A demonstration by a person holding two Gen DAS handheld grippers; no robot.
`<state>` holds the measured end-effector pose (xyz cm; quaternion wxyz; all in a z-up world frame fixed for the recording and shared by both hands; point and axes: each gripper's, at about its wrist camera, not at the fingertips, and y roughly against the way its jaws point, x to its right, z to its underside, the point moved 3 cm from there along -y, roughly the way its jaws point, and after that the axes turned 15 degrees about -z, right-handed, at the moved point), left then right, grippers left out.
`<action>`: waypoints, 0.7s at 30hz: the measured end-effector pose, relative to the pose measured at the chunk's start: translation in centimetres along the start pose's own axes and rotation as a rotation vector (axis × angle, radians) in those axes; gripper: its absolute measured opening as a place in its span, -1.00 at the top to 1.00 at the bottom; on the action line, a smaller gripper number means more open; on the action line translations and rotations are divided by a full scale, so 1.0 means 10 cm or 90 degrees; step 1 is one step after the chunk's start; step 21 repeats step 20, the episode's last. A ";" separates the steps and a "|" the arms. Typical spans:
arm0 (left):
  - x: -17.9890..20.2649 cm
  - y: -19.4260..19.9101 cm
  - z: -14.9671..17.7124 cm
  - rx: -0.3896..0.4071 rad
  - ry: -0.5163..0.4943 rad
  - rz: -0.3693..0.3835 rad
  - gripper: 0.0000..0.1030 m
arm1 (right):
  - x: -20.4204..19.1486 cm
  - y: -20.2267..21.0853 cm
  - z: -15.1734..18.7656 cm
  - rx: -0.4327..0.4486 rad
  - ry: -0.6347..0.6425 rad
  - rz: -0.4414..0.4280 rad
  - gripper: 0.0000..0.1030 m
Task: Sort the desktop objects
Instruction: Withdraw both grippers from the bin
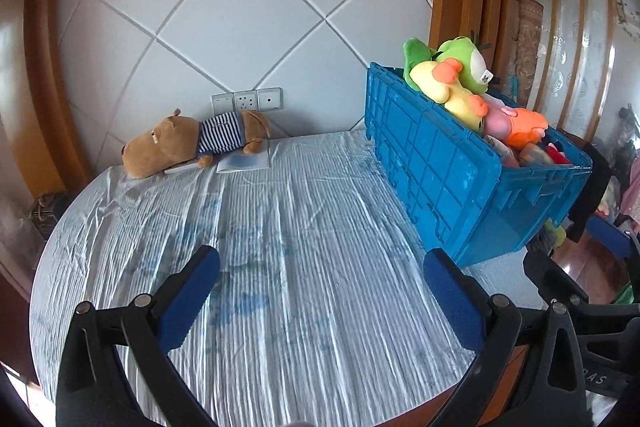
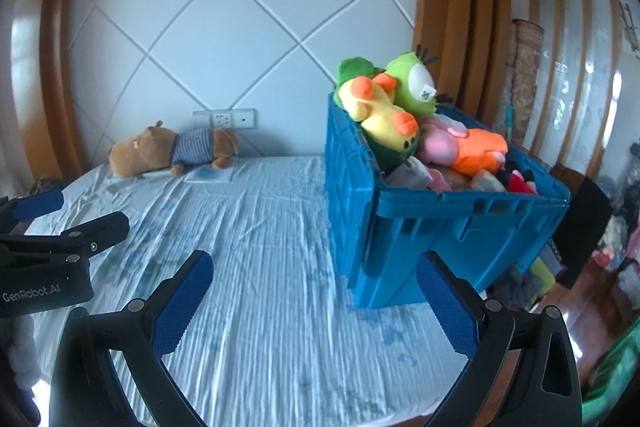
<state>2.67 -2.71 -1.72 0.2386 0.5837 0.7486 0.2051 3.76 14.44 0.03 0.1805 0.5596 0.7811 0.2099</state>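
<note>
While nothing is held between either pair of blue-padded fingers, both tools are seen spread wide above the wrinkled pale-blue cloth (image 1: 304,227) that covers the round table. The left gripper (image 1: 322,275) is held with its jaws fully apart, empty, over bare cloth; the right gripper (image 2: 316,277) is likewise gaping and empty. In the right wrist view, the black body of the left gripper is seen to the left of the right one, and the white lettering "GenRobot.AI" can be read on it. In the left wrist view, part of the right tool is seen at the right edge, with letters resembling "DAS" on it, too cut off to be read fully.

Just ahead and to the right of both grippers, a blue plastic crate (image 1: 448,163) is stood on the cloth, close to the right finger of each. It is heaped with plush toys: a green plush (image 1: 464,63) bearing a small white tag with an unreadable green mark, a yellow plush with orange parts (image 1: 452,87), and a pink and orange plush (image 1: 516,125), with further toys below.

Far ahead and to the left, by the wall, a brown plush animal in a striped shirt (image 1: 188,143) is laid on its side, touching a flat pale packet (image 1: 244,161). Behind it, three wall sockets (image 1: 248,101) are mounted on the white quilted panel.
</note>
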 end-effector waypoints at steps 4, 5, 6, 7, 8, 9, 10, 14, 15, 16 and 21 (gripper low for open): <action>-0.01 0.10 0.04 0.010 -0.003 -0.004 -1.00 | -0.04 0.08 0.02 0.005 0.004 -0.009 -0.99; -0.01 0.11 0.04 0.012 -0.003 -0.006 -1.00 | -0.05 0.10 0.02 0.007 0.005 -0.010 -0.99; -0.01 0.13 0.04 0.013 -0.002 -0.008 -1.00 | -0.06 0.12 0.02 0.009 0.006 -0.013 -0.99; 0.00 0.13 0.04 0.014 -0.001 -0.008 -1.00 | -0.07 0.14 0.02 0.012 0.007 -0.014 -0.99; 0.00 0.14 0.04 0.013 -0.001 -0.006 -1.00 | -0.07 0.15 0.02 0.014 0.008 -0.015 -0.99; 0.01 0.14 0.04 0.013 -0.002 -0.005 -1.00 | -0.08 0.17 0.02 0.015 0.009 -0.016 -0.99; 0.02 0.15 0.04 0.014 -0.002 -0.004 -1.00 | -0.08 0.18 0.02 0.016 0.009 -0.016 -0.99; 0.04 0.16 0.05 0.016 -0.002 -0.005 -1.00 | -0.06 0.18 0.03 0.015 0.004 -0.011 -0.99; 0.04 0.15 0.05 0.014 -0.001 -0.006 -1.00 | -0.05 0.18 0.04 0.015 0.002 -0.010 -0.99; 0.03 0.15 0.05 0.013 0.000 -0.006 -1.00 | -0.04 0.18 0.04 0.014 0.001 -0.009 -0.99; 0.00 0.13 0.05 0.010 0.002 -0.012 -1.00 | -0.03 0.17 0.03 0.015 -0.001 -0.009 -0.99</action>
